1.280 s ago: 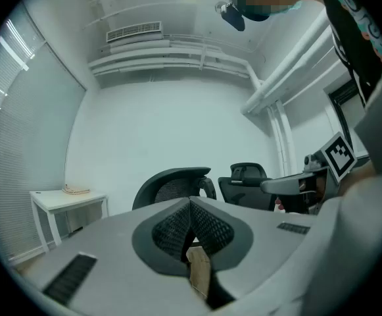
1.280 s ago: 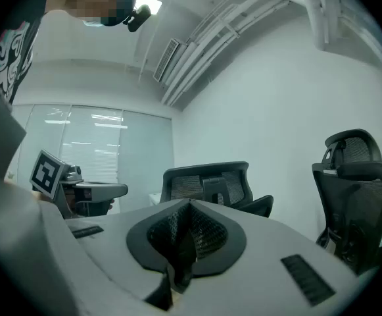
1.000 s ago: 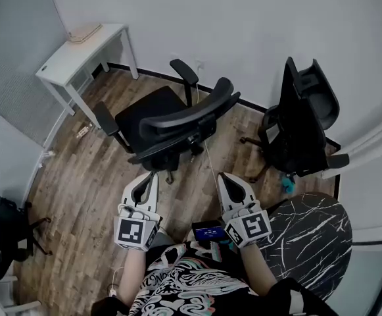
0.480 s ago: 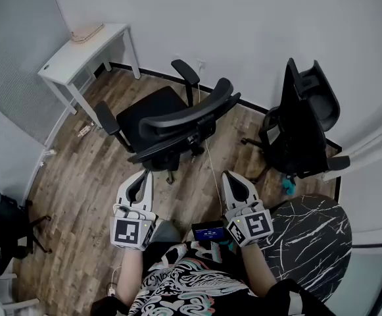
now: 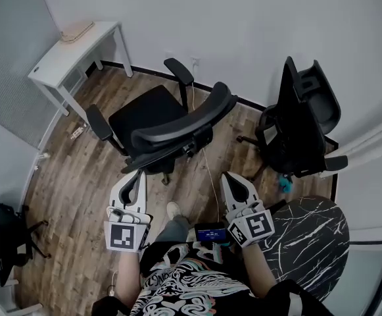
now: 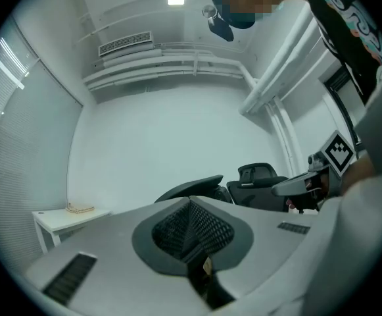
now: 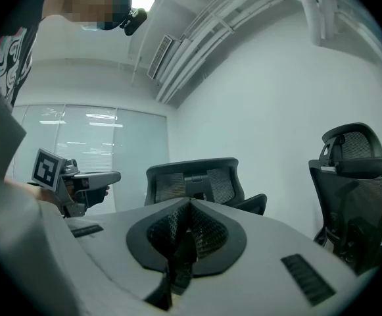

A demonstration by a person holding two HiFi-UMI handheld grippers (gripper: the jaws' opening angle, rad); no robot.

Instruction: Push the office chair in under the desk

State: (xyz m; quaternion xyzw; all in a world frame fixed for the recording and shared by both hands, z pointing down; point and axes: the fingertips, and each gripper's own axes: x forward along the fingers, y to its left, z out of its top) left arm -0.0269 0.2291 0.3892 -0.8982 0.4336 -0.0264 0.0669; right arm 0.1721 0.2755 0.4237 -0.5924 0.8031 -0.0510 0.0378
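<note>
**Both claws shut, just short of the chair back**

Left claw [image 5: 139,178] and right claw [image 5: 229,179] each have their jaws pressed together with nothing between them. They are held side by side, pointing at the office chair [image 5: 152,118]. Its backrest [image 5: 181,125] faces the person, near the claw tips but not touching them. The white bench [image 5: 64,55] stands well apart at far left against the wall (the seat roughly points that way). The closed tips should probably meet the backrest's top edge, one toward each end, and push evenly toward the bench. An uneven push could swivel the chair off line. A second chair [image 5: 302,124] sits clear at right.
</note>
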